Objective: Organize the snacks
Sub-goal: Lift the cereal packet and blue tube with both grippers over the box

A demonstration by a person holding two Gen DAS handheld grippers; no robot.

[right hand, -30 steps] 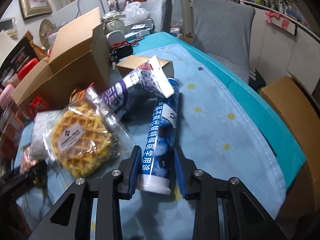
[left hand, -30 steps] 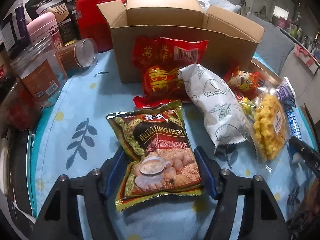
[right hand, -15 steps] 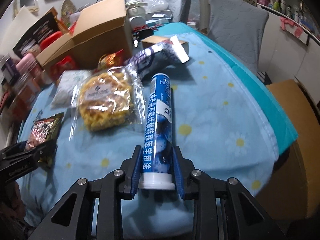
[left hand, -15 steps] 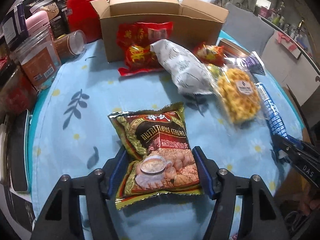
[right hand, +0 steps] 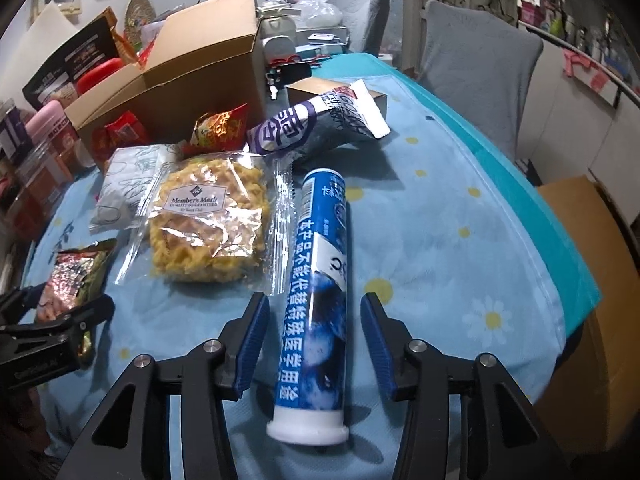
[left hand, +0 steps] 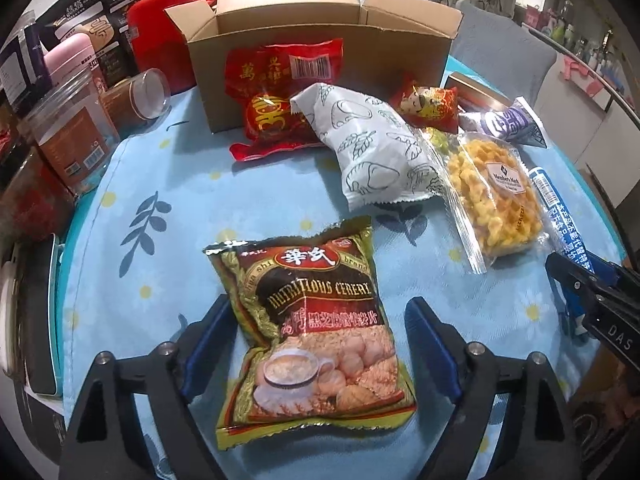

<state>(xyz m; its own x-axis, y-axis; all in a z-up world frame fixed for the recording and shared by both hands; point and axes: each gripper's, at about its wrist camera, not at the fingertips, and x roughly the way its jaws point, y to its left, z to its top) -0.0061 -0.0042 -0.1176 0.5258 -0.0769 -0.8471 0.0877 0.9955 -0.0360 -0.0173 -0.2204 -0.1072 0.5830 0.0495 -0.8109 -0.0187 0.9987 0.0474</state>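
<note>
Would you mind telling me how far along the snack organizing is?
Early. Both jaws have just been opening: the left hand-held gripper stands off the cereal packet, the right hand-held gripper off the blue tube. Remaining packets lie outside the cardboard box.

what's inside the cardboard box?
Cannot tell. The cardboard box is open on top, but both views show only its outer walls and flaps; the interior is hidden. Red packets lean against its front.

Bare worktop (left hand: 168,264) lies open left of the cereal bag (left hand: 316,328) and right of the tube (right hand: 320,288), while the waffle bag (right hand: 208,224), white pouch (left hand: 372,148) and red packets (left hand: 280,92) crowd the approach to the box (left hand: 320,40), jars (left hand: 68,140) lining the left edge.
</note>
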